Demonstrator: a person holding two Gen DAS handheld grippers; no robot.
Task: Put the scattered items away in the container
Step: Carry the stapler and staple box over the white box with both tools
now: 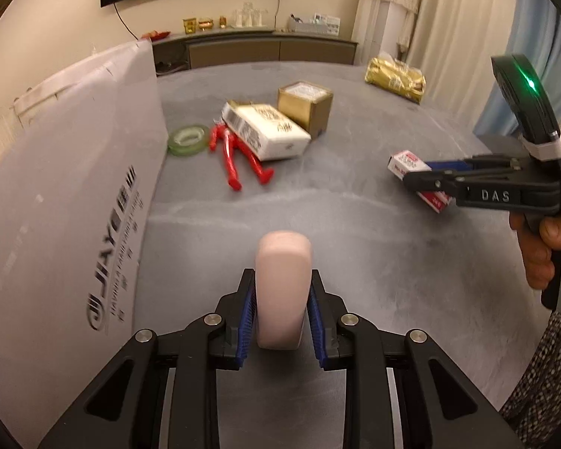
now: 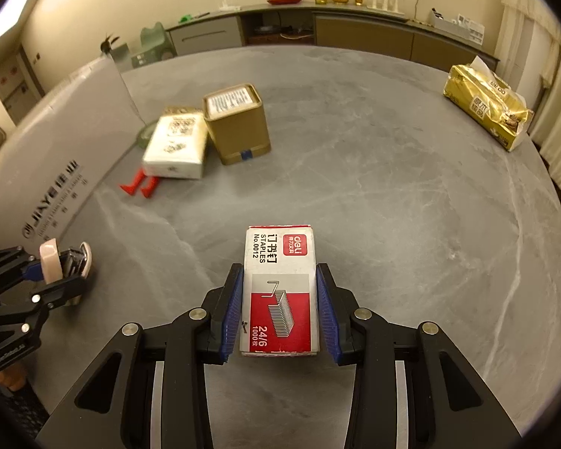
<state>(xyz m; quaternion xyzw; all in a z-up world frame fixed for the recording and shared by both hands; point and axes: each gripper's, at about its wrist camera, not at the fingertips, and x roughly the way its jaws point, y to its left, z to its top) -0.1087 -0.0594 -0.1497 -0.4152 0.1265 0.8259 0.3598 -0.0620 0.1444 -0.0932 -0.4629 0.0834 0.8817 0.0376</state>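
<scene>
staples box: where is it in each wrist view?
Left wrist: staples box at right of centre, held in the right gripper.
Right wrist: staples box at bottom centre, between the gripper's blue pads.
Shared landmark: gold tin beside the white box.
</scene>
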